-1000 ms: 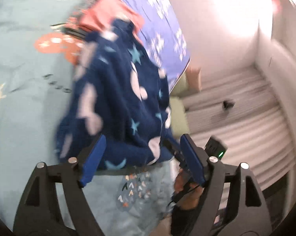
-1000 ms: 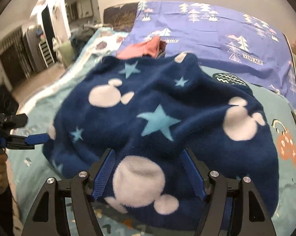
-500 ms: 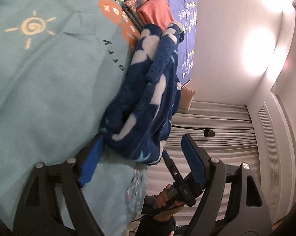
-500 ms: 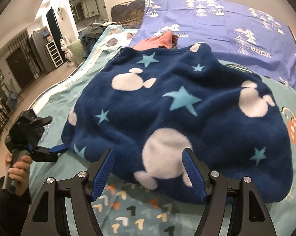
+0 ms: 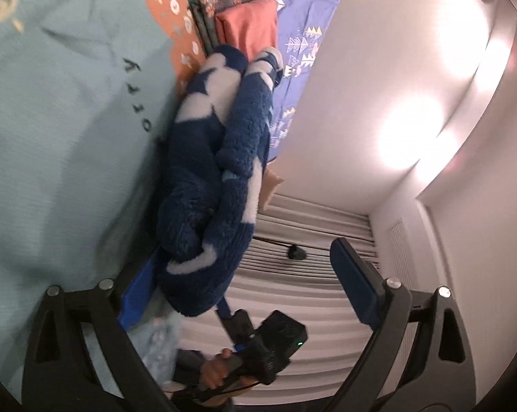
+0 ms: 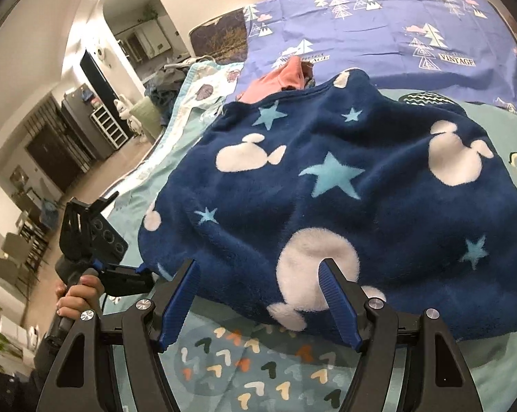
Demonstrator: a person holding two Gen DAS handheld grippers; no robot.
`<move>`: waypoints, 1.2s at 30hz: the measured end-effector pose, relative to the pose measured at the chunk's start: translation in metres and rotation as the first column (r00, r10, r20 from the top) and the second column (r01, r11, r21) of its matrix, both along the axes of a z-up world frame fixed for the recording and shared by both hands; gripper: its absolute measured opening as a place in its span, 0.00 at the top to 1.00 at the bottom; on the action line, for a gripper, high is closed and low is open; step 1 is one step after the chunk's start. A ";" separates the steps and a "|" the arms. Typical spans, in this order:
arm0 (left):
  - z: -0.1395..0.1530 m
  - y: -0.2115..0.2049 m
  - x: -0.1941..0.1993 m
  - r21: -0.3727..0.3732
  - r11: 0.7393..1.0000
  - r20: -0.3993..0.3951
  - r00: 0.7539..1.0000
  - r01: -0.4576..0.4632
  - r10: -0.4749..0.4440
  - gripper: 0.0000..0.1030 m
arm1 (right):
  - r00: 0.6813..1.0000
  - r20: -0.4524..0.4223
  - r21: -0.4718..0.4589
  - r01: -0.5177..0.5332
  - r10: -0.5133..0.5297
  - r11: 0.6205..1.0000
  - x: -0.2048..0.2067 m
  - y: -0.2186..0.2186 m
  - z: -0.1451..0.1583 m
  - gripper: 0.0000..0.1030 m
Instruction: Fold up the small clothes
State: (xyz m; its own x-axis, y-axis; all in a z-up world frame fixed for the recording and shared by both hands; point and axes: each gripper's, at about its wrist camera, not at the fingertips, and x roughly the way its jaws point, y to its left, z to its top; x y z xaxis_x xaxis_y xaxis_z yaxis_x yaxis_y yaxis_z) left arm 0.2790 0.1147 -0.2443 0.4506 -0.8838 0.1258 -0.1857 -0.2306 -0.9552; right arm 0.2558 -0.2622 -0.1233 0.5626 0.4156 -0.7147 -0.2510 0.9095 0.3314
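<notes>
Right tool (image 6: 258, 295) stood wide, straddling near hem of navy fleece garment (image 6: 344, 199). Left tool (image 5: 244, 285), just opening, gaped wide at its left edge. Lay folded on teal bedsheet (image 6: 258, 370), long axis left-right; pink folded clothes (image 6: 285, 75) beyond.

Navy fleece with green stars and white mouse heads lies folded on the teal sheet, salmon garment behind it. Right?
Not quite: the stars are light blue, not green. The right wrist view shows the navy fleece with light blue stars and white mouse heads, folded on the teal sheet, the salmon garment behind it.
</notes>
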 end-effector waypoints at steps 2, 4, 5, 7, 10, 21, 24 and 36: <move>0.001 -0.002 -0.001 0.025 1.000 -0.009 1.000 -0.008 0.008 0.09 | 1.000 -0.002 0.005 0.000 0.000 1.000 -0.001 0.000 0.002 0.29; 0.002 0.003 -0.008 0.058 0.998 -0.012 1.000 -0.016 0.017 0.09 | 1.000 0.006 -0.017 0.001 -0.001 1.000 -0.004 0.002 0.005 0.29; 0.003 0.006 -0.014 0.081 0.997 -0.023 1.000 -0.019 0.021 0.09 | 1.000 0.014 -0.033 0.001 -0.001 0.999 -0.006 0.003 0.006 0.29; 0.003 0.008 -0.026 0.101 0.995 -0.039 0.999 -0.015 0.019 0.09 | 0.999 0.033 -0.061 0.001 0.001 0.998 -0.010 0.004 0.009 0.29; 0.008 -0.007 -0.048 0.117 0.992 -0.039 0.999 0.037 -0.032 0.09 | 0.999 0.031 -0.043 -0.007 0.008 0.999 -0.013 0.004 0.007 0.26; 0.021 -0.026 -0.025 0.247 0.964 -0.065 0.992 -0.093 0.113 0.09 | 0.999 0.020 0.019 -0.036 0.035 0.999 -0.011 0.018 0.005 0.26; 0.030 -0.030 -0.021 0.326 0.937 -0.025 0.990 -0.126 0.142 0.13 | 0.999 0.023 0.009 -0.036 0.036 0.999 -0.010 0.018 0.009 0.26; 0.109 -0.112 -0.048 0.872 0.310 0.397 0.918 -0.379 0.007 0.73 | 0.993 0.091 -0.087 -0.063 0.071 0.994 0.037 0.034 0.069 0.26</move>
